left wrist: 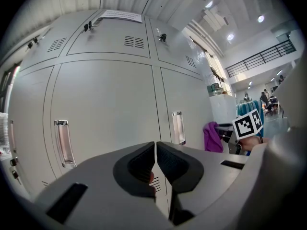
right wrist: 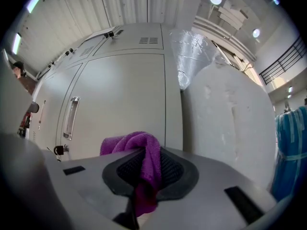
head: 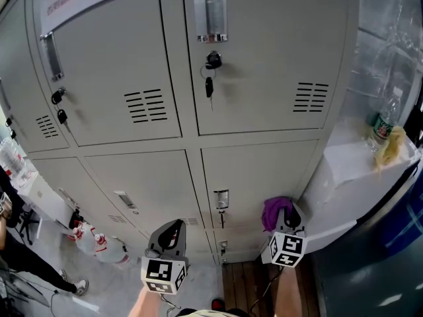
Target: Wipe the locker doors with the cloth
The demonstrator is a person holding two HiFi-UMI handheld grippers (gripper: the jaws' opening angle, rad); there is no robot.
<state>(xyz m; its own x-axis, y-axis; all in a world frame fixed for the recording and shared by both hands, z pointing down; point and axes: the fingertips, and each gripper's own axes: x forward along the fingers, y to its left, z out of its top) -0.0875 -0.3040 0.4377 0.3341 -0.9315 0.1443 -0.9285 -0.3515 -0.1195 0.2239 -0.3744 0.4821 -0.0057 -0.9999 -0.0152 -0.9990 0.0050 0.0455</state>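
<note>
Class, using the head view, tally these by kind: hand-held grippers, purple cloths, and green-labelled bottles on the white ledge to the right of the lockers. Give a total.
Grippers: 2 (left gripper, right gripper)
Purple cloth: 1, held in the right gripper's fingers
Green-labelled bottle: 1
Total: 4

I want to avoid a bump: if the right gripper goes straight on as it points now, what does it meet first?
Probably the grey locker door, touched first by the purple cloth pinched in the right gripper; depth is unclear.
</note>
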